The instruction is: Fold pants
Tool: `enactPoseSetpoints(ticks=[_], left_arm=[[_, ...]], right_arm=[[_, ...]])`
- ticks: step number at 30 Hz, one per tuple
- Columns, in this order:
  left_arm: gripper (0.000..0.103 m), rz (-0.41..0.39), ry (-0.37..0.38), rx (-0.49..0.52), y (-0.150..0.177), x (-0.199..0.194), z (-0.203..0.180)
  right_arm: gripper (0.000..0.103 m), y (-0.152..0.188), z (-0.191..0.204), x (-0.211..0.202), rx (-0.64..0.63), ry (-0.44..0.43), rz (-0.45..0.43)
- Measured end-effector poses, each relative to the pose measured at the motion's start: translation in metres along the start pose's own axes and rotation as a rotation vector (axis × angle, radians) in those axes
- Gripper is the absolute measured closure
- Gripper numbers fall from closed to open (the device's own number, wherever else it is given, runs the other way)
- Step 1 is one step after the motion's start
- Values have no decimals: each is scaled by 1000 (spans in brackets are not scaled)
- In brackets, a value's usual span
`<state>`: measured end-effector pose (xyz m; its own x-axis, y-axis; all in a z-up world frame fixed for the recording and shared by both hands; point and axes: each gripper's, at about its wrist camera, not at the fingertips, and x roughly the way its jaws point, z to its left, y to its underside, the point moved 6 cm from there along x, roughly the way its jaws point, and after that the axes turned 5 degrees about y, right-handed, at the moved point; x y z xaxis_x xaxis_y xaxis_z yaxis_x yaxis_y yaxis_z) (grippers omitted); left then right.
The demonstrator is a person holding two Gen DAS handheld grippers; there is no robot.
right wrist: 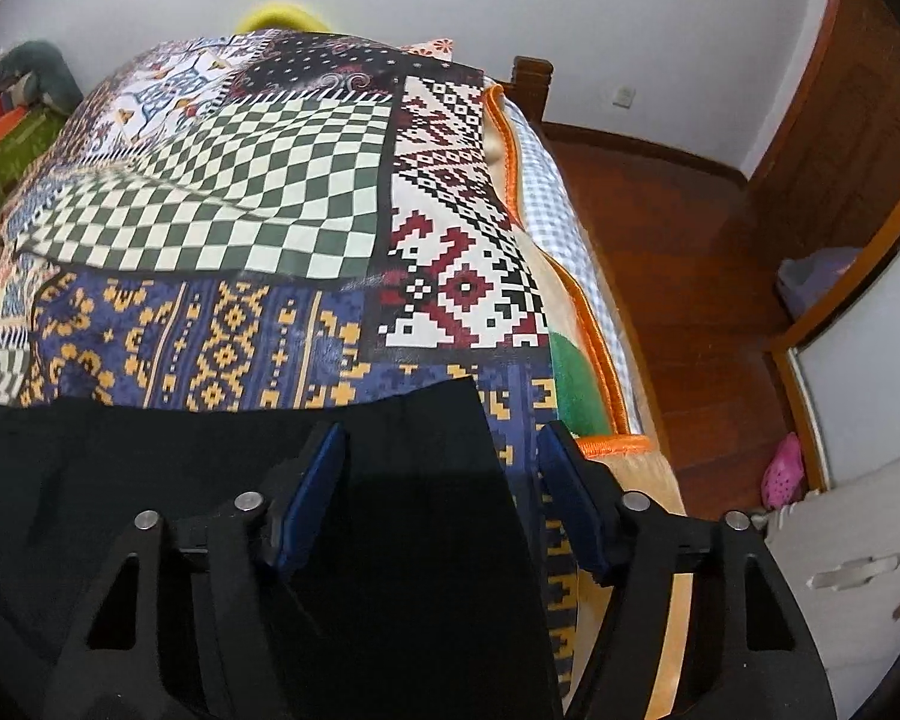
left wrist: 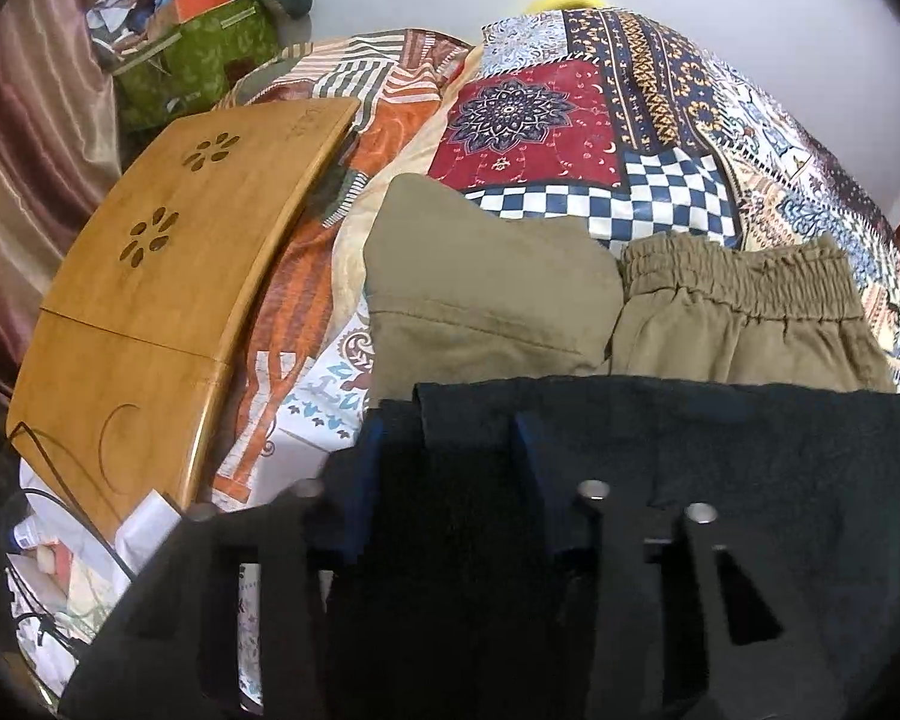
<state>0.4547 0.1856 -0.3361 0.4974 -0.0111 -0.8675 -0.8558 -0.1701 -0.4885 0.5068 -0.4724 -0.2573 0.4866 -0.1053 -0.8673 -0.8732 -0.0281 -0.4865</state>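
Black pants (right wrist: 222, 480): spread on patchwork bedspread (right wrist: 222, 210); step, corner grasp before fold; left gripper (left wrist: 450, 456) straddles hem, pinch unclear; right gripper (right wrist: 441, 468) parted astride corner, unclamped; next move: clamp both, lift evenly.

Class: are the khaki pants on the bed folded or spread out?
Folded: the khaki pants lie as a compact bundle, elastic waistband showing beside a doubled-over panel.

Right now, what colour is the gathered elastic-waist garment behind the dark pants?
Khaki tan elastic-waist garment; shows best in the left wrist view.
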Motion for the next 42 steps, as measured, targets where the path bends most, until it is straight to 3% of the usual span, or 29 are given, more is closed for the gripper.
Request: enactPoseSetpoints(ticks=[1,2,3,8,16,21,31,38,42], left_arm=[[72,0,-1,7,0,0,-2],[74,-1,-9,21,-1,-1,-4],[76,-6,-21,41,-1,-2,-7],[85,-41,-43,88,0,-16,-15],[87,-150,-113,170,-10,-54,-24],[87,-178,-125,157,-21,-57,-23],[86,-95,-151,154,-16,-4,-16],[85,-89,-118,147,-14,-1,-13],[71,-93,-87,119,-12,-12,-5]], right_arm=[[59,0,-1,-1,-3,1,-3],[75,-1,0,-2,-8,-7,-1],[80,-3,0,-2,-12,-15,2],[93,-6,5,-11,-61,32,-48],[95,-30,-5,-47,-24,66,-197],[95,-44,-4,-55,-21,91,-252],[95,-35,1,-8,-22,116,-151],[92,-25,8,10,-54,128,-73],[86,-25,9,-1,-66,123,-58]])
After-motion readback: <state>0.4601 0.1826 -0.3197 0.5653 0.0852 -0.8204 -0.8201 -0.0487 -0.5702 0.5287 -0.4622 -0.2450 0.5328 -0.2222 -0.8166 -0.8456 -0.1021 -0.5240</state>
